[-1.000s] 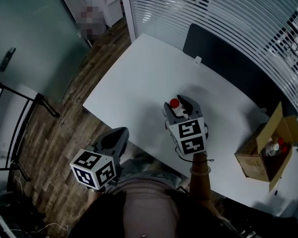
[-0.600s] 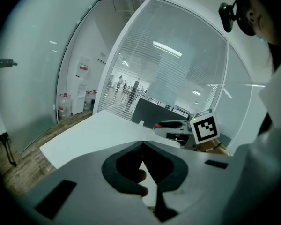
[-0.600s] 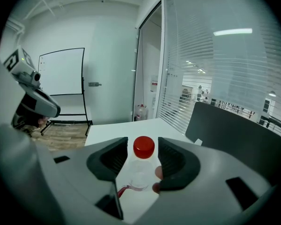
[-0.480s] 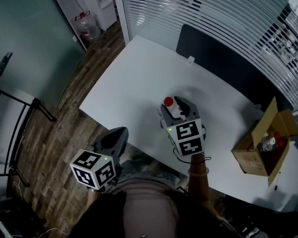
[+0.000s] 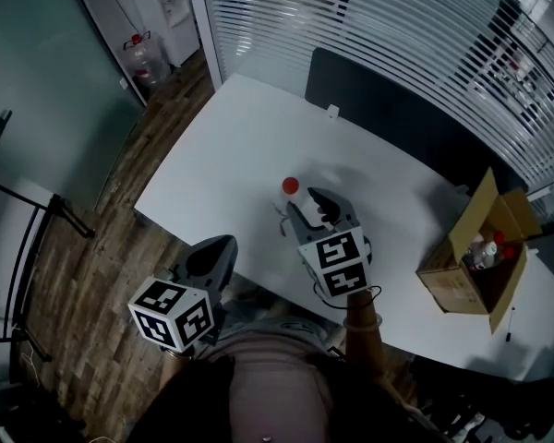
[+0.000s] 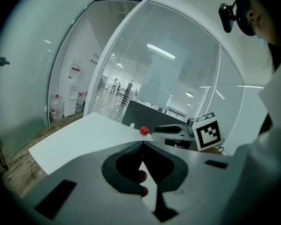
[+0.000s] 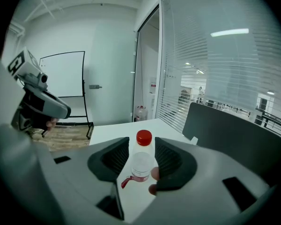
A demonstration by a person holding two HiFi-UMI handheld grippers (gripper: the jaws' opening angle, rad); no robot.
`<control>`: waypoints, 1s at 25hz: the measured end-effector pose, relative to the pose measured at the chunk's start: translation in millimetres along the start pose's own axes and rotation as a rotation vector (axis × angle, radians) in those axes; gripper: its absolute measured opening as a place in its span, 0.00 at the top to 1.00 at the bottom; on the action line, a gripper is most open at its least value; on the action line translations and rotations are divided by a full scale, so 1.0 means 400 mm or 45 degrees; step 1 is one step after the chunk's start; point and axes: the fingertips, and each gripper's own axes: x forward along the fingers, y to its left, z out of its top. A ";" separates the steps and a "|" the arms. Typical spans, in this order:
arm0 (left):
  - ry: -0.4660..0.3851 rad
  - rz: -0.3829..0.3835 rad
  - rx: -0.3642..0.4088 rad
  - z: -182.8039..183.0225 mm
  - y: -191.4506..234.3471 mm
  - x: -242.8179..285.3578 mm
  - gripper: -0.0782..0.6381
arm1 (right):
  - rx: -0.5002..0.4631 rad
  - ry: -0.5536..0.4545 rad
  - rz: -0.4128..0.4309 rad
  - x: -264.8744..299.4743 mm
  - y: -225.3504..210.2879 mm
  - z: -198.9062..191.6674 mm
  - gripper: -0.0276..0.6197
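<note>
My right gripper [image 7: 141, 143] is open, the bottle [image 7: 141, 165] standing on the surface [image 5: 222, 155] at its tips; set down, I judge. Next calls for backing straight off without knocking it; my left gripper [image 6: 142, 146] is closed, empty

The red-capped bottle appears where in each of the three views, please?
Head view: red-capped bottle at centre, on the white table just beyond the right gripper.
Left gripper view: its red cap at mid-frame, above the jaws.
Right gripper view: low centre, between the parted jaws.
Shared landmark: the dark panel along the table's far edge.
</note>
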 end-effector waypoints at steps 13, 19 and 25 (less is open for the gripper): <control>-0.024 -0.072 -0.025 0.018 -0.085 0.020 0.88 | 0.063 -0.055 -0.049 -0.110 -0.024 0.001 0.79; -0.023 -0.093 -0.013 0.015 -0.130 0.032 0.88 | 0.061 -0.083 -0.105 -0.172 -0.048 -0.005 0.86; -0.014 -0.111 0.013 0.009 -0.185 0.050 0.88 | 0.095 -0.107 -0.129 -0.245 -0.076 -0.020 0.88</control>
